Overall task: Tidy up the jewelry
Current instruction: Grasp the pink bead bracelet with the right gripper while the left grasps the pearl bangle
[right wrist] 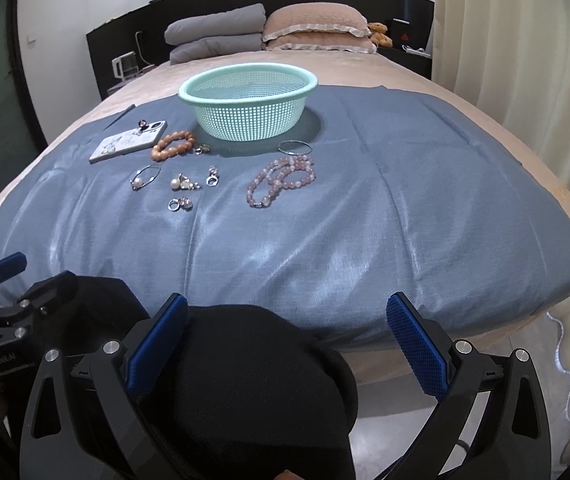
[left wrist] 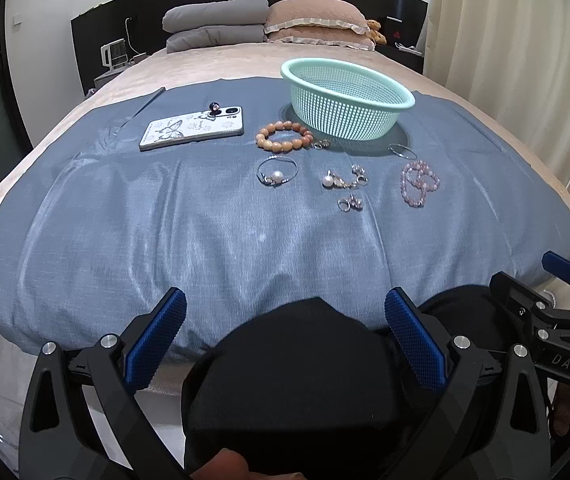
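On the blue cloth, in front of the basket:
Basket: a mint-green mesh basket (left wrist: 347, 98) (right wrist: 248, 100) stands upright at the far part of the blue cloth (left wrist: 205, 232) (right wrist: 365, 220); it serves as landmark for the rest.
Orange bracelet: an orange bead bracelet (left wrist: 284, 135) (right wrist: 173, 145) lies just in front of the basket on its left side, flat on the cloth.
Small ring: a small metal ring (left wrist: 321, 144) (right wrist: 202, 149) lies between the orange bracelet and the basket's base.
Thin hoop: a thin silver hoop (left wrist: 402, 151) (right wrist: 295, 147) lies just in front of the basket on its right side.
Pink beads: a pink bead strand (left wrist: 419, 183) (right wrist: 281, 180), looped over itself, lies nearer the camera than the hoop and touches it or nearly so.
Pearl bangle: a wire bangle with a pearl (left wrist: 277, 173) (right wrist: 144, 178) lies in front of the basket, to the left, beyond the orange bracelet.
Pearl clasp pieces: a pearl piece with metal charms (left wrist: 343, 180) (right wrist: 184, 183) lies in front of the basket's middle; a ring pair (left wrist: 349, 203) (right wrist: 180, 203) lies nearest the camera.
Phone: a phone in a butterfly case (left wrist: 192, 127) (right wrist: 128, 141) lies left of the basket, beside the orange bracelet.
Bed: the cloth covers a beige bed (left wrist: 213, 66) (right wrist: 365, 68) with pillows behind the basket.
Left gripper: the left gripper (left wrist: 285, 332) (right wrist: 1, 276) hangs at the near edge of the bed, well apart from the basket, jaws released and spread wide, nothing between them.
Right gripper: the right gripper (right wrist: 287, 336) (left wrist: 565, 276) hangs at the near edge too, jaws released and wide, holding nothing.
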`<state>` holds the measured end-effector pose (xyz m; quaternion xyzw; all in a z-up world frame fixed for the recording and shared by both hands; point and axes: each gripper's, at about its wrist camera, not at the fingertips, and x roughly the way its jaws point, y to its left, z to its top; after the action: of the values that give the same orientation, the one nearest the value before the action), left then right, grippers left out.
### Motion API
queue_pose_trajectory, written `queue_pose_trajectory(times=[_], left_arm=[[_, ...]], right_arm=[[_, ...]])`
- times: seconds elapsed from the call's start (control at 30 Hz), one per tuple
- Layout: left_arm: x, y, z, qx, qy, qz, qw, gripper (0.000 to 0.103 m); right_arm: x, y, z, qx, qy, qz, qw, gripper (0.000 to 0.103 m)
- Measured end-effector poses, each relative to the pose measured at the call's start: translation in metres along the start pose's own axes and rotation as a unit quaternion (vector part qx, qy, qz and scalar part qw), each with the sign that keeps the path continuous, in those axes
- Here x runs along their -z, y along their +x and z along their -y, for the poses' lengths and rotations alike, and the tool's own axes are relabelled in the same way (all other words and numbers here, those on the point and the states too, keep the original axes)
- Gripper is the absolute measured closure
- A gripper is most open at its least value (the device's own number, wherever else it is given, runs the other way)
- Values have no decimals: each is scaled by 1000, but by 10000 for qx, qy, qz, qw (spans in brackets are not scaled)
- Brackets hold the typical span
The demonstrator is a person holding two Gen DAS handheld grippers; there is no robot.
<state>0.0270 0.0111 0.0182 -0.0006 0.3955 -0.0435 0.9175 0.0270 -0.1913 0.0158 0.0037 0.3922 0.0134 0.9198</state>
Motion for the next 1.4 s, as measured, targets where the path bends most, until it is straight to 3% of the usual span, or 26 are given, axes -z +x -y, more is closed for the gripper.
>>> queue_pose_trajectory(times=[0.23,0.47,0.6,0.77,0.9,1.07,1.33,1.37,1.4], left_arm=[[-47,19,-9,-93,3,69,9999,6],[-88,67,-20,104,112,-311,9994,6],[-101,94,-24,10,181,-375,9991,6],[-106,127,-26,64,332,-507,9981,6],[-104,153,-30,318,245,-813,9959,6],[-93,158,-19,98,668,-578,9960,5],[-91,153,-20,185,629,-564,9963,5],[-91,152,-23,257,563,-544,9966,6],[-91,150,-25,275,494,-513,9971,8]], right_arm=[[-40,19,9,-48,-25,43,10000,8],[-78,63,20,-100,-45,-143,9998,8],[-93,89,25,-112,-54,-255,9996,8],[-103,121,27,-182,-85,-386,9991,8],[-102,143,25,-277,-104,-548,9981,8],[-95,155,25,-355,-105,-636,9973,6],[-86,149,26,-347,-217,-316,9987,8],[-86,148,25,-361,-243,-284,9987,12],[-87,147,24,-411,-265,-243,9985,28]])
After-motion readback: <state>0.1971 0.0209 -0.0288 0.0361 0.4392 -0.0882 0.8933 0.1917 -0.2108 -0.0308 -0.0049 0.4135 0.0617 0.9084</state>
